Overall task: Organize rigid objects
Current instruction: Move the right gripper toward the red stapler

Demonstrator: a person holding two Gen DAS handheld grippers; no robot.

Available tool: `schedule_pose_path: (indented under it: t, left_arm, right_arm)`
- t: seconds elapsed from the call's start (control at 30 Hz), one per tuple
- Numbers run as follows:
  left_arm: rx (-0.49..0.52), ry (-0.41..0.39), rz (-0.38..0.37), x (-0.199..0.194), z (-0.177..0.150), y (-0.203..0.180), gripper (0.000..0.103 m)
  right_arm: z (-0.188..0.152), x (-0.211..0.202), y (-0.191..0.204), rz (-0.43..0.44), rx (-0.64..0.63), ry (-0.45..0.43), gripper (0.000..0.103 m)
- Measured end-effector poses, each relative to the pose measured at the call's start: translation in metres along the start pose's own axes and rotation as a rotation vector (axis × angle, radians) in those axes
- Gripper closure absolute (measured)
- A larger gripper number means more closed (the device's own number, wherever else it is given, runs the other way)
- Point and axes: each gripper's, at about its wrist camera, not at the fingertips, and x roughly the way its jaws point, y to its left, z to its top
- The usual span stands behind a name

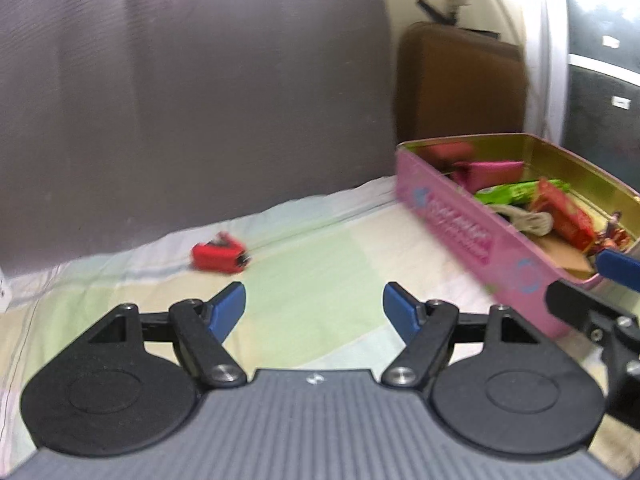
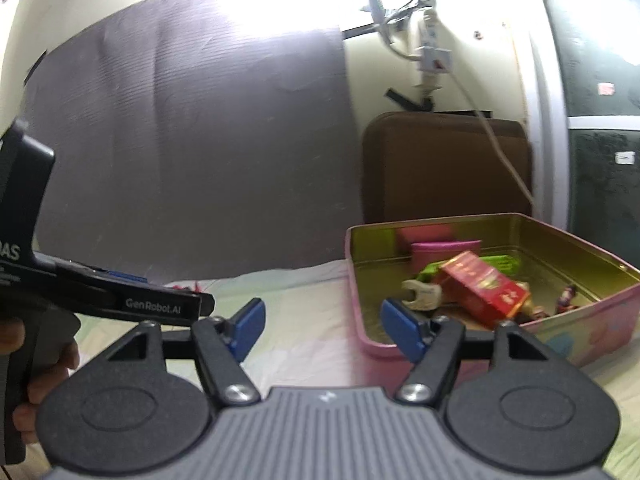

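A small red object (image 1: 219,257) lies on the pale checked sheet (image 1: 320,248), ahead and left of my left gripper (image 1: 315,296), which is open and empty. To the right stands an open pink tin (image 1: 460,232) holding a red box (image 2: 480,288), a green packet (image 2: 492,262), a pink pouch (image 2: 444,250) and a small figure (image 2: 566,298). My right gripper (image 2: 323,310) is open and empty in front of the tin's (image 2: 580,312) near left corner. One blue fingertip (image 1: 616,266) of it shows at the tin's near end in the left wrist view.
A grey mat (image 1: 180,100) leans against the wall behind the sheet. A brown case (image 1: 460,84) stands behind the tin. A power strip with a cable (image 2: 432,52) hangs on the wall. A hand (image 2: 52,364) holds the left gripper's handle at the left.
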Motion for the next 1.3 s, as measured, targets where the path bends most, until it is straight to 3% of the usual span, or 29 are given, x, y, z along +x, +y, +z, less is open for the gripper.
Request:
schedule_pose_path:
  t: [0.27,0.6,0.83,1.0,1.2,1.3]
  left_arm:
    - [-0.049,0.022,0.089,0.01,-0.024,0.041,0.025]
    - [-0.174,0.053,0.191,0.024,-0.039,0.098,0.025]
    - [-0.314,0.081,0.268,0.028,-0.045,0.143,0.025]
    - [-0.39,0.129,0.272,0.045,-0.051,0.167,0.025]
    - [-0.369,0.13,0.277,0.047,-0.051,0.162,0.02]
    - [-0.365,0.132,0.275,0.046,-0.051,0.162,0.019]
  right_arm:
    - [-0.008,0.015,0.033,0.045,-0.068,0.052,0.046]
    - [-0.011,0.049,0.067,0.129,-0.127,0.142,0.046]
    - [-0.003,0.119,0.1,0.24,-0.138,0.272,0.047]
    - [0.002,0.175,0.125,0.284,-0.169,0.344,0.047]
    - [0.014,0.24,0.152,0.28,-0.243,0.392,0.046]
    - [0.016,0.269,0.16,0.278,-0.276,0.417,0.04]
